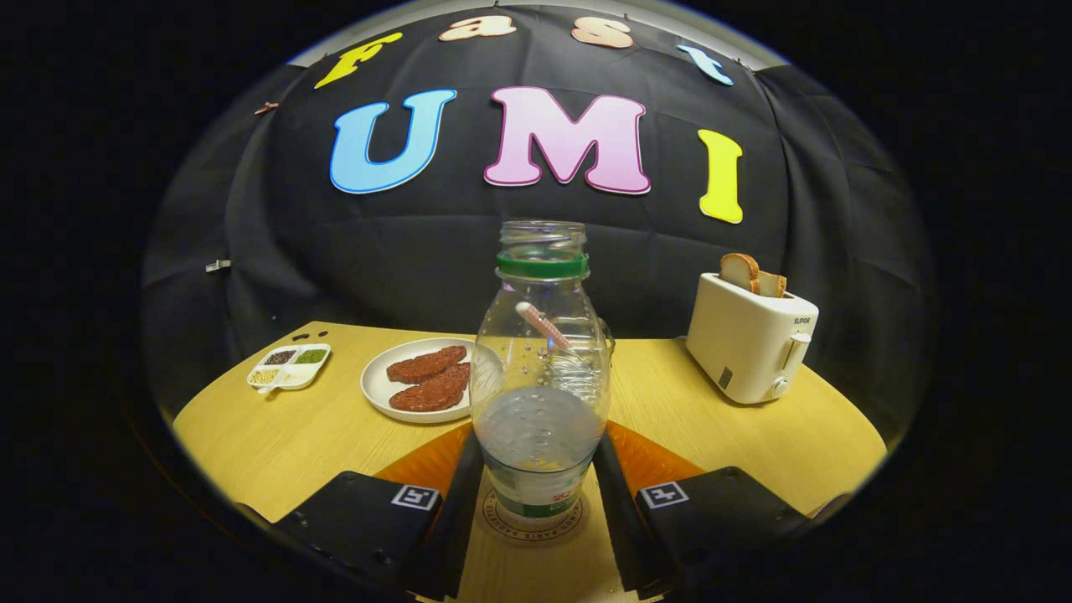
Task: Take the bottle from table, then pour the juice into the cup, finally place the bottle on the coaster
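The clear plastic bottle [540, 368], uncapped with a green neck ring, stands upright on the round coaster [536, 521] on the wooden table [276, 435]. The gripper [536, 502] has a finger at each side of its base; whether they press, I cannot tell. Far left sits a plate of patties [423, 378], farther left a seasoning dish [290, 366], far right a toaster [749, 339] with bread.

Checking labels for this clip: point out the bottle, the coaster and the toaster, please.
bottle [540, 368]: gripper view, on its clear body, between the fingers.
coaster [502, 523]: gripper view, on its printed rim under the bottle.
toaster [745, 339]: gripper view, on its front side.
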A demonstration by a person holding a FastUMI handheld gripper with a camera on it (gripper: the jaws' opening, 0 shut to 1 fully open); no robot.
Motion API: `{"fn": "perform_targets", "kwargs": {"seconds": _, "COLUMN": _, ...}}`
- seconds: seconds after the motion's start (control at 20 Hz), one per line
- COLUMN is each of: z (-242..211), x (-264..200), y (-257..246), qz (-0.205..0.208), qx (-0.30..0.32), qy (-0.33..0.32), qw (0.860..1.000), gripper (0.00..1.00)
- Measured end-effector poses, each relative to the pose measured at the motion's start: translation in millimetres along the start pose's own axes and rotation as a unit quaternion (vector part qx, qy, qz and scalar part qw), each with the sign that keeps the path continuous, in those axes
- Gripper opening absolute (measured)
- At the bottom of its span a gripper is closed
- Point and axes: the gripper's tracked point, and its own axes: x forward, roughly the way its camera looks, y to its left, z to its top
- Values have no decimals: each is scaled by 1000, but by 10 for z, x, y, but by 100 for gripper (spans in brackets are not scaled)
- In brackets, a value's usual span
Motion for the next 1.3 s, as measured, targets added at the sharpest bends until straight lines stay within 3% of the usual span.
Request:
{"fn": "perform_targets", "kwargs": {"seconds": 0.65, "z": 9, "x": -24, "y": -34, "qz": -11, "qx": 16, "qy": 8, "qw": 1000, "gripper": 76}}
{"fn": "perform_targets", "kwargs": {"seconds": 0.75, "z": -10, "x": -45, "y": -27, "qz": -12, "qx": 13, "qy": 12, "qw": 1000, "gripper": 80}}
{"fn": "perform_targets", "kwargs": {"seconds": 0.85, "z": 7, "x": -109, "y": -51, "qz": -16, "qx": 7, "qy": 13, "qw": 1000, "gripper": 100}}
{"fn": "perform_targets", "kwargs": {"seconds": 1.3, "z": 227, "x": -765, "y": 18, "qz": -1, "qx": -18, "qy": 10, "qw": 1000, "gripper": 98}}
